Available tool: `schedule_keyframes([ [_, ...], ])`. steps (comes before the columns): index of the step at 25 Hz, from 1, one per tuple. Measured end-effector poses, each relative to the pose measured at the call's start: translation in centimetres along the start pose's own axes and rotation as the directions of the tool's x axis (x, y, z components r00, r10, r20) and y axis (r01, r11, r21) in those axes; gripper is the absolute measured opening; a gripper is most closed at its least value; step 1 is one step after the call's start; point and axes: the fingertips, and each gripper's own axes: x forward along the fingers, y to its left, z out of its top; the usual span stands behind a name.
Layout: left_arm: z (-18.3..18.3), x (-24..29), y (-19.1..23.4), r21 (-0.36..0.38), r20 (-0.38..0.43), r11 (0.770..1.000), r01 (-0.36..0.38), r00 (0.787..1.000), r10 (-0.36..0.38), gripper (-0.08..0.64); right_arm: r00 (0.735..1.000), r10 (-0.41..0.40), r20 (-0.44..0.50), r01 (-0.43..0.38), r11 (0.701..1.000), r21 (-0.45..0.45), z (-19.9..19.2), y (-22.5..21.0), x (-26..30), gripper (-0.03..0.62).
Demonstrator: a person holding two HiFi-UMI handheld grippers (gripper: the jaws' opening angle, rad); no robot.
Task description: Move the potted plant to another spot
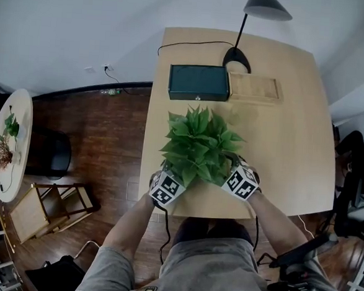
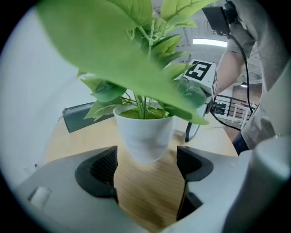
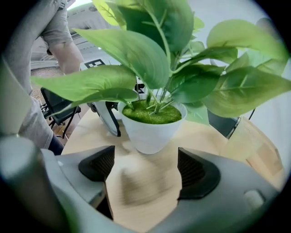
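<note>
As the fingers gape, the potted plant stands just beyond.

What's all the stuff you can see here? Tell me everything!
potted plant: one, green leaves in a white pot, table's near edge
table: one, light wood, centre
box: one, dark green, table's far side
tray: one, pale wood, right of the box
lamp: one, black base and grey shade, table's far edge
side table: one, white and round, far left, holding small plants
left gripper: one, grey, open, facing the potted plant, not gripping
right gripper: one, grey, open, facing the potted plant, not gripping
</note>
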Motion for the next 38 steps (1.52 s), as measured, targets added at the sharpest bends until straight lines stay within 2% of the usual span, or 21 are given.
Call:
schedule_keyframes([
  [5,-0.6,-1.7,-0.5,-0.043,-0.001,0.997,-0.065,0.998,0.065,0.402,1.0,0.013,0.02,-0.012,1.0,-0.011,0.1,0.7,-1.3,0.443],
  [10,-0.4,-3.7,-2.0,-0.111,0.009,0.983,-0.149,0.989,0.151,0.385,0.994,0.03,0.107,-0.036,0.998,0.056,0.5,1.9,-3.0,0.442],
  [16,0.8,-6.8,-3.7,-0.216,0.029,0.929,-0.3,0.949,0.313,0.3,0.981,0.049,0.187,-0.06,0.997,0.053,1.2,3.3,-5.1,0.414],
  [20,2.1,-8.1,-5.4,-0.238,0.046,0.907,-0.348,0.929,0.368,0.234,0.968,0.056,0.244,-0.073,0.996,0.059,1.7,4.4,-7.3,0.351],
  [24,4.1,-9.2,-7.0,-0.266,0.082,0.879,-0.396,0.899,0.43,0.159,0.954,0.049,0.295,-0.066,0.997,0.048,2.1,5.4,-9.5,0.266],
  [30,7.5,-11.1,-10.7,-0.311,0.145,0.844,-0.437,0.856,0.497,0.041,0.935,0.052,0.351,-0.068,0.997,0.034,1.9,7.8,-13.1,0.221],
  [34,8.5,-12.0,-12.9,-0.326,0.166,0.845,-0.425,0.854,0.493,0.001,0.928,0.046,0.369,-0.063,0.997,0.034,2.0,9.5,-14.8,0.203],
  [38,8.6,-13.2,-14.7,-0.335,0.199,0.858,-0.39,0.86,0.469,0.0,0.92,0.003,0.392,-0.024,0.999,0.048,2.9,11.0,-16.2,0.177],
])
